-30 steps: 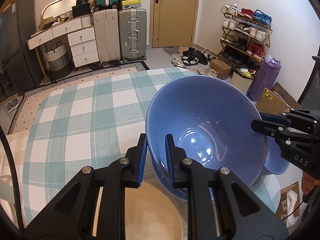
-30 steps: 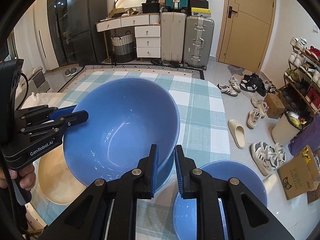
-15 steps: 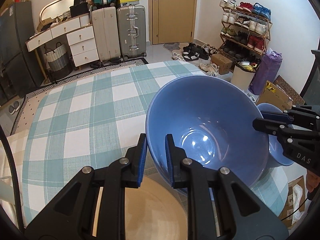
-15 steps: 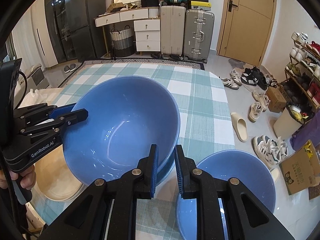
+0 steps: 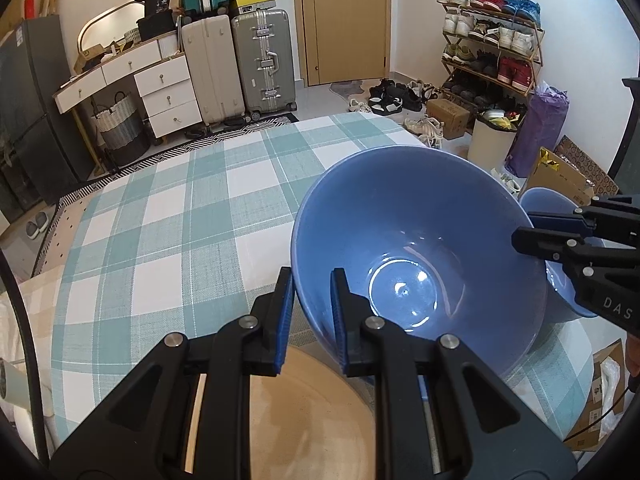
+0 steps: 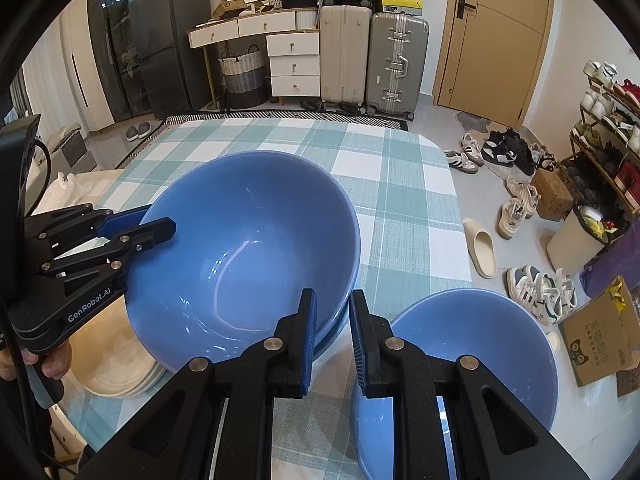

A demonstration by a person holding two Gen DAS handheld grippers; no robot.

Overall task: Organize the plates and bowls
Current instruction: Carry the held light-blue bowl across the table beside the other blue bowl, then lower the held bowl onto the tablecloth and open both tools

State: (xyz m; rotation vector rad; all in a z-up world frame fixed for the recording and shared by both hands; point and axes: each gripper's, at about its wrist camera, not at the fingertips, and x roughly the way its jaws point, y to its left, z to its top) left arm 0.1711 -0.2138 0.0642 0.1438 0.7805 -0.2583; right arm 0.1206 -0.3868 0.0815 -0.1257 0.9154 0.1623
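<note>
My left gripper (image 5: 310, 312) is shut on the near rim of a large blue bowl (image 5: 416, 248), holding it tilted. In the right wrist view the same bowl (image 6: 244, 256) sits nested over another blue bowl below it (image 6: 340, 320), with the left gripper (image 6: 160, 222) clamped on its left rim. My right gripper (image 6: 332, 336) has its jaws a little apart beside the bowl's right rim, holding nothing; it shows at the right of the left wrist view (image 5: 520, 228). A smaller blue bowl (image 6: 472, 364) stands to the right. Cream plates (image 6: 116, 364) lie stacked under the left gripper.
The table has a green and white checked cloth (image 5: 168, 216). Its right edge drops to a floor with shoes (image 6: 516, 208) and a cardboard box (image 6: 600, 340). Suitcases (image 5: 236, 68) and drawers stand beyond the far edge.
The big blue bowl has come down and sits lower over the bowl beneath it. The right gripper's jaws have drawn back off its rim. The small bowl shows more to the right.
</note>
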